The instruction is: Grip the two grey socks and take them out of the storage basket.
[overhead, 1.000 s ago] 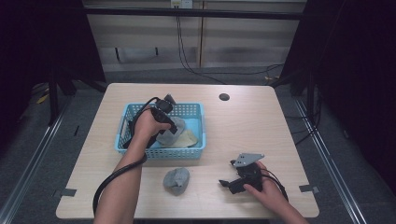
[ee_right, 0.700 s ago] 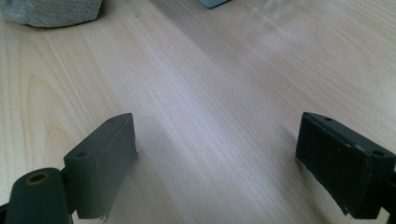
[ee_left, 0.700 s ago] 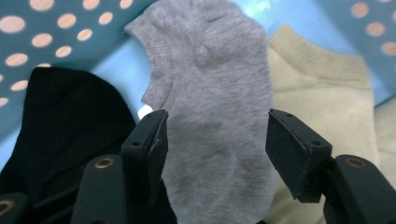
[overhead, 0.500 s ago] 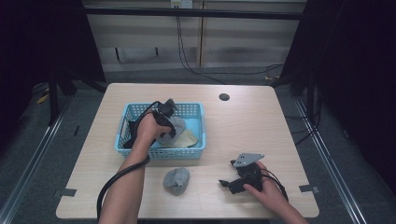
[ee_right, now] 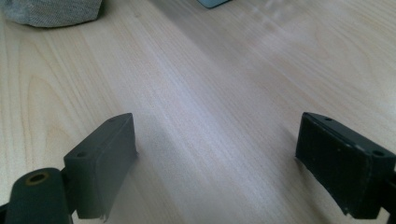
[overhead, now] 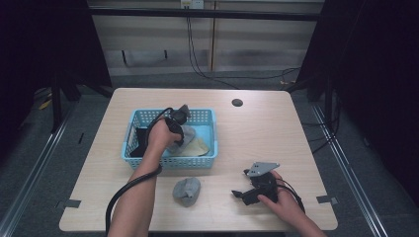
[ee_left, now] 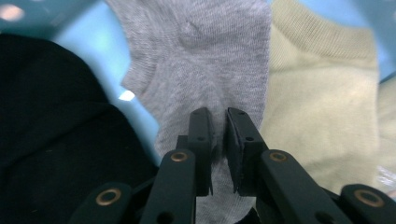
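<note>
Inside basket [overhead: 207, 118] | left gripper [ee_left: 218, 122] jaws pinch grey sock [ee_left: 205, 60] | right gripper [ee_right: 215, 163] jaws apart

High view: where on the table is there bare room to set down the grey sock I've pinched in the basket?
Bare wood lies between the blue basket and the right gripper, and across the far right beside the dark round hole. The strip left of the basket is narrower. It is crowded inside the basket, where the left gripper pinches the grey sock, and around the balled grey sock.
</note>
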Available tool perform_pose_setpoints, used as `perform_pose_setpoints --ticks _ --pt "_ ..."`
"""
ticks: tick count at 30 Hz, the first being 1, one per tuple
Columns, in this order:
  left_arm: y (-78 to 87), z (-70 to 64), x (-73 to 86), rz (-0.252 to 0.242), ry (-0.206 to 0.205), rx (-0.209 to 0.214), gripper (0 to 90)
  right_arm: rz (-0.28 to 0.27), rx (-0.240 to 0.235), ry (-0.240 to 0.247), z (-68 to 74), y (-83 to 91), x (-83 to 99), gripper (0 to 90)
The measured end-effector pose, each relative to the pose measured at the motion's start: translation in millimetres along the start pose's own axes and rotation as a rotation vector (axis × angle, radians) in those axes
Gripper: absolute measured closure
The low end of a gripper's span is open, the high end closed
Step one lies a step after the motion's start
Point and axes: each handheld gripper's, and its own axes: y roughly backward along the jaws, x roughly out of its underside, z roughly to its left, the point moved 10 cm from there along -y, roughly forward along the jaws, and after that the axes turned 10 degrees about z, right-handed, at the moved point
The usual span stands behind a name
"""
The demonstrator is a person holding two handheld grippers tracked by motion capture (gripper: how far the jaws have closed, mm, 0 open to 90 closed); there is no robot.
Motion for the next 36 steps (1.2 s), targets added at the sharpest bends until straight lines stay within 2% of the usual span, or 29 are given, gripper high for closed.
perform_pose_setpoints --ticks 2,3,8,13,17,19,24,36 --pt "11.1 -1.0 0.2 -0.027 0.003 0.013 80.6 0.000 0.000 0.001 0.0 0.0 0.0 11.7" --pt "15.3 -0.2 0.9 -0.030 -0.006 0.011 80.6 0.000 0.000 0.001 0.0 0.0 0.0 11.7" --pt "33.4 -0.9 3.1 -0.058 0.005 0.022 80.7 -0.003 0.004 0.004 -0.7 0.0 -0.3 11.7" --pt "48.6 -7.9 5.0 -0.076 -0.013 0.054 81.0 -0.002 0.005 0.003 -0.8 0.1 -0.2 11.7" --pt "56.8 -11.4 7.4 -0.063 -0.020 0.059 81.1 -0.003 0.005 0.004 -0.7 0.0 -0.3 11.8" --pt "61.5 -13.9 8.0 -0.062 -0.025 0.076 81.1 -0.001 0.003 0.001 -0.4 0.2 -0.2 11.7" --pt "74.6 -18.0 10.7 -0.049 -0.055 0.079 81.2 0.002 -0.001 0.001 0.0 0.2 0.1 11.7" --pt "97.2 -28.9 19.1 -0.025 -0.097 0.094 81.1 0.001 0.001 0.000 -0.2 0.1 0.0 11.8"
